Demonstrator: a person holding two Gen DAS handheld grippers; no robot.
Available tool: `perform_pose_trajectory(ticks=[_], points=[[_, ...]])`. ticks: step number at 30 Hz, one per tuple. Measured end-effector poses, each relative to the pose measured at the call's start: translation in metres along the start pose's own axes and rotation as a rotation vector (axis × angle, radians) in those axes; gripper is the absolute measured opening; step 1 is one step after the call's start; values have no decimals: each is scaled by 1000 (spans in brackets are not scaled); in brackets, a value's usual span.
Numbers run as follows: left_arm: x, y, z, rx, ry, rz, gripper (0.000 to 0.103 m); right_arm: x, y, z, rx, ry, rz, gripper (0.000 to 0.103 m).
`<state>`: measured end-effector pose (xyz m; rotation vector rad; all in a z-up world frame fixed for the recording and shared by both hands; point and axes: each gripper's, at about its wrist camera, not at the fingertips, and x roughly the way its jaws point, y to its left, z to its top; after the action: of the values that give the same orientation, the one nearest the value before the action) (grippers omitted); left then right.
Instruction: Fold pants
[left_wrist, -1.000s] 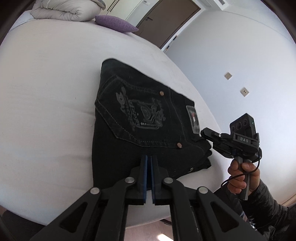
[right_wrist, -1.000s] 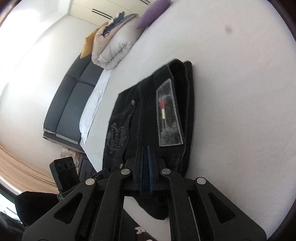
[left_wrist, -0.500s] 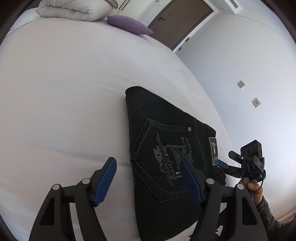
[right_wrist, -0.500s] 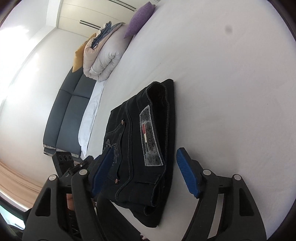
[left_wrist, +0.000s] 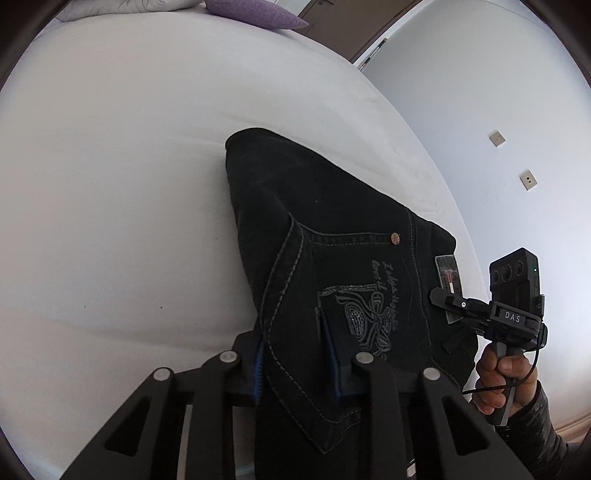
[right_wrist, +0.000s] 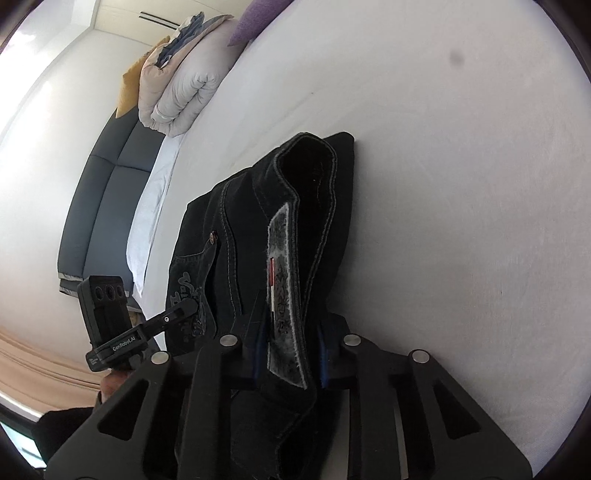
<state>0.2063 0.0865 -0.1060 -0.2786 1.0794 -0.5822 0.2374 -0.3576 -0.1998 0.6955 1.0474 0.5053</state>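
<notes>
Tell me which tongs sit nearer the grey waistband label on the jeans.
Right. The right tongs are closing around the fold bearing the grey label; the left tongs are closing on the embroidered pocket, off to the label's side.

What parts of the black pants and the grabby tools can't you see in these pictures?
- Left wrist view: the near end of the pants is hidden under the left gripper, whose jaws are closing around the denim.
- Right wrist view: the right gripper, jaws also closing, hides the fabric behind its frame.
- Pocket embroidery: lettering too small to read.
- Folded layers underneath on the bed: covered by the top layer.
</notes>
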Motion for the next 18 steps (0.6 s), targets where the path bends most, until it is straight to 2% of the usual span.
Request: perform_pose_trajectory(ticks=[4,9,13,18], points=[[-11,-19,1,39,-29,34,19,-13,26,3,-94,-48,-24,16],[-28,-53,18,99,-88,11,18,-47,47,20,-163,-97,-14,15],[-18,-76,38,146,-101,9,18,-71,36,50,-153,-130,-18,15],[19,-106,58,216,-80,45,18,-91,12,90,-133,-159,-50,15]])
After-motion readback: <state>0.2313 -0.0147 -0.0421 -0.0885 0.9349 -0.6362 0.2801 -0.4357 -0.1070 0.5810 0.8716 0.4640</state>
